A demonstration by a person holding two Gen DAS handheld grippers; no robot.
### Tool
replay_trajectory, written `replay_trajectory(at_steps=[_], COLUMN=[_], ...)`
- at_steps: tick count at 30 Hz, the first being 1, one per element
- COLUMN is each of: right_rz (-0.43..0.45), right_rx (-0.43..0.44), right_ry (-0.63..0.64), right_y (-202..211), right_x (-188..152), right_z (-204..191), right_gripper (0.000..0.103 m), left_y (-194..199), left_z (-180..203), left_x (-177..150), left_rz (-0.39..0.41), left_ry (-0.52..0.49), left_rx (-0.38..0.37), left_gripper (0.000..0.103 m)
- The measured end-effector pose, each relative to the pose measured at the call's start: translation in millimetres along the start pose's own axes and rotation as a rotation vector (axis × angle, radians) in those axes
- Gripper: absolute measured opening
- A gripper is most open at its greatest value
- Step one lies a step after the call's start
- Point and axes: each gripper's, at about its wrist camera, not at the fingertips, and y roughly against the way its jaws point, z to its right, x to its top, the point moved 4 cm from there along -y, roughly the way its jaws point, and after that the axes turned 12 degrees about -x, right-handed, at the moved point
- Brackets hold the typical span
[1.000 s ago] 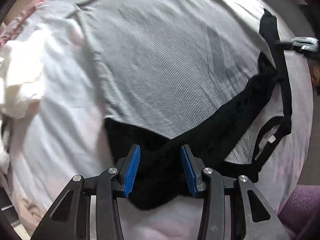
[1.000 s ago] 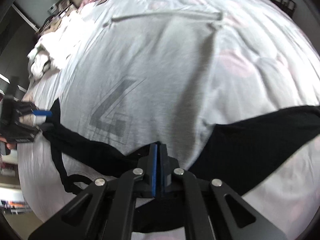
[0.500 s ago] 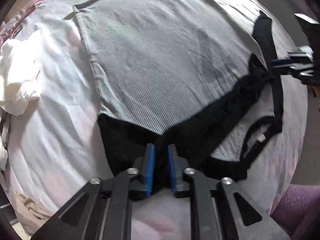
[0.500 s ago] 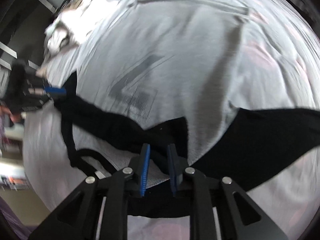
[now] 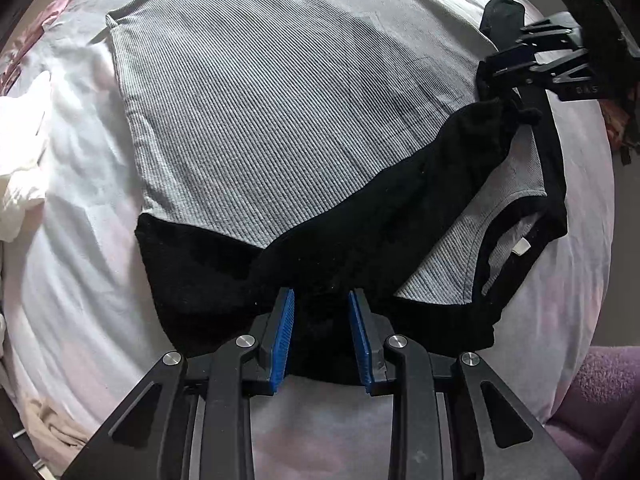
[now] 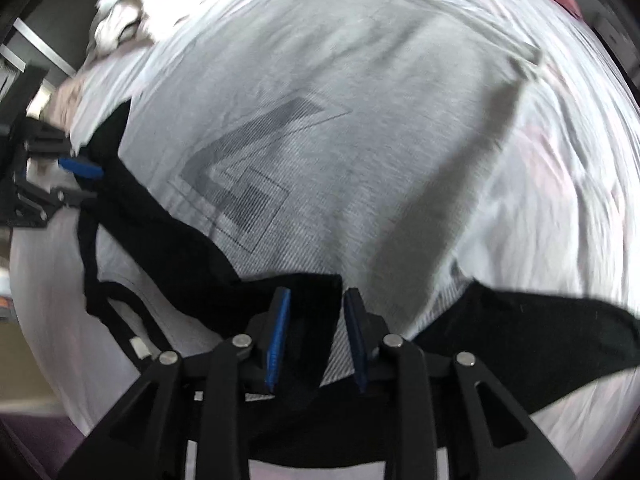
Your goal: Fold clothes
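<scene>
The shirt point(image 5: 260, 120) lies flat on the bed point(image 5: 80, 280), sleeves folded in. Both the left gripper point(image 5: 321, 336) and the right gripper point(image 6: 316, 334) have just been opening, black sleeve fabric loose between the pads. Next up is probably grabbing the shoulders or the hem to fold it in half.

White bedsheet point(image 5: 80, 280), purple fuzzy seat point(image 5: 600, 400)

Left claw point(image 5: 321, 300) pointing down, right claw point(image 6: 316, 300), both just opening
</scene>
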Motion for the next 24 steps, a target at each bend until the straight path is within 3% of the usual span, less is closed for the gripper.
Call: replay_trajectory(at_steps=[2, 3, 4, 8, 12, 19, 24], right_rz=[0.010, 0.022, 0.048, 0.138, 0.166, 0.097, 0.124], right_rx=[0.006, 0.006, 0.001, 0.021, 0.046, 0.065, 0.075], right_ry=[-0.006, -0.010, -0.017, -0.068, -0.093, -0.139, -0.225], right_y=[-3.1, -2.3, 2.8, 37.5, 71.8, 87.0, 97.5], right_x=[2.8, 4.2, 5.5, 4.4, -14.8, -57.6, -70.5], right_z=[-0.7, -0.8, -0.5, 1.0, -0.1, -11.7, -5.2], right_gripper=[0.025, 0.011, 0.003, 0.004, 0.004, 0.004, 0.004], left_y=[2.0, 3.8, 6.0, 10.9, 13.6, 14.6, 22.9], left_z=[-1.7, -2.6, -3.7, -6.3, -8.6, -11.1, -15.2], left_x=[-1.1, -1.6, -2.2, -5.4, -8.2, -5.6, 22.2], left_rz=[0.005, 0.010, 0.015, 0.008, 0.000, -0.019, -0.035], left_ry=[0.013, 0.019, 0.025, 0.010, -0.011, -0.026, -0.035], left_rx=[-0.006, -0.008, -0.008, 0.005, 0.008, -0.012, -0.033], left_gripper=[0.030, 0.030, 0.030, 0.030, 0.033, 0.033, 0.033])
